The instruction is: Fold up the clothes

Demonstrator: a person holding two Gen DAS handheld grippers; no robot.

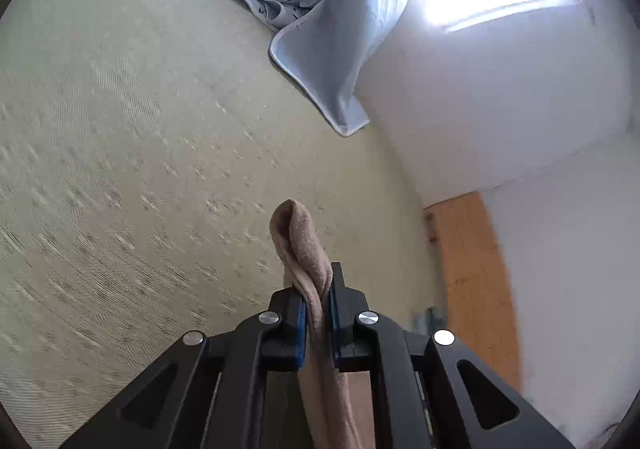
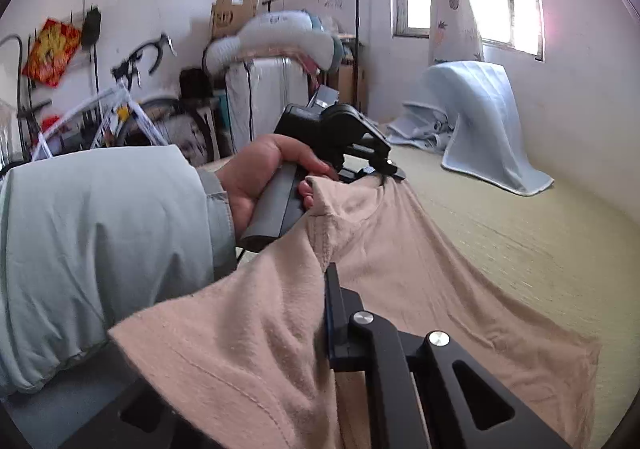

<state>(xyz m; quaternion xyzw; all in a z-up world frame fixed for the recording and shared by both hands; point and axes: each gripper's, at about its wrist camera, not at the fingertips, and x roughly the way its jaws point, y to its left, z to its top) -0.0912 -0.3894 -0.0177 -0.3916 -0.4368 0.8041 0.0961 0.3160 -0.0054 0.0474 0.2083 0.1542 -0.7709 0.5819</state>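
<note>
Between both grippers' closed jaws, the beige garment hangs pinched.

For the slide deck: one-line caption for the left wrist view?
Left claw shut on a bunched fold of tan garment, held above the pale green mat; light blue cloth beyond.

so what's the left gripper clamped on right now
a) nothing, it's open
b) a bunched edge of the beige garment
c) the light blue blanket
b: the left gripper has its jaws closed on a bunched fold of the beige garment, while the light blue blanket lies far off on the mat.
</note>
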